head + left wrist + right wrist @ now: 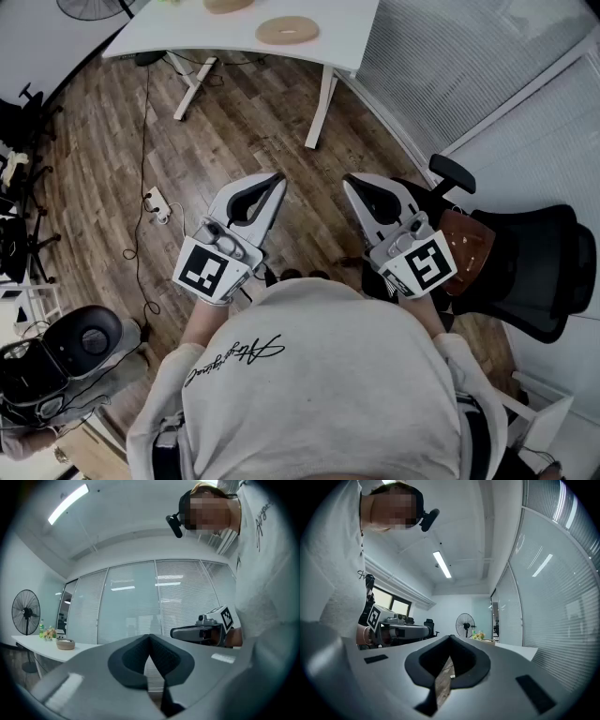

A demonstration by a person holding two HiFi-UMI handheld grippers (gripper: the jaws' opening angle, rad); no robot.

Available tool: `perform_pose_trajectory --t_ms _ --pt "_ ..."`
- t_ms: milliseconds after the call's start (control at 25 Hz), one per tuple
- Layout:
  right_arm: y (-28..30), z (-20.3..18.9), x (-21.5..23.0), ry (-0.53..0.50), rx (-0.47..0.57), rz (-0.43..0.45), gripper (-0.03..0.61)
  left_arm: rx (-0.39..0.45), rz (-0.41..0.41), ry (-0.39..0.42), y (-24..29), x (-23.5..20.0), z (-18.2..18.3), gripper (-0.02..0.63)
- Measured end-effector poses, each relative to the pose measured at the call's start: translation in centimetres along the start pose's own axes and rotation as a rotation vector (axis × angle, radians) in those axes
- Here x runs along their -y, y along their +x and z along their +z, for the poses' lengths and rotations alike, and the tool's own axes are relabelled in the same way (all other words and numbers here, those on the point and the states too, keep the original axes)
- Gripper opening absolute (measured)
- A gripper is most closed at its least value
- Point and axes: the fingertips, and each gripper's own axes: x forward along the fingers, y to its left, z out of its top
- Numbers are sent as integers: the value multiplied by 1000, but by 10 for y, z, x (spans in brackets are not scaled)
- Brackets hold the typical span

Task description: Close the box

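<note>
No box shows in any view. In the head view I hold both grippers close to my chest, side by side above the wooden floor. My left gripper (277, 177) is shut with nothing between its jaws. My right gripper (348, 180) is likewise shut and empty. In the left gripper view the closed jaws (150, 637) point at a glass wall with blinds, and the right gripper (201, 632) shows beside them. In the right gripper view the closed jaws (451, 637) point across the room, with the left gripper (401, 631) at the left.
A white table (187, 28) stands ahead with two tape rolls (287, 30) on it. A black office chair (525, 272) is at my right. A power strip (155, 202) and cable lie on the floor at the left. A standing fan (26, 613) stands beside the table.
</note>
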Motion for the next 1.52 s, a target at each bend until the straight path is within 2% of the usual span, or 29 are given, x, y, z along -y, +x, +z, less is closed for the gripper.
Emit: perform_pose_trajectory --t_ms 760,1200,1520 --pt "3 -2 -1 -1 -2 1 3 9 15 -6 -2 -5 0 -2" --pt "-3 -1 15 30 18 -20 3 4 39 1 8 -1 2 -2" --pt "-12 -6 28 27 16 13 3 6 72 7 18 4 0 -2"
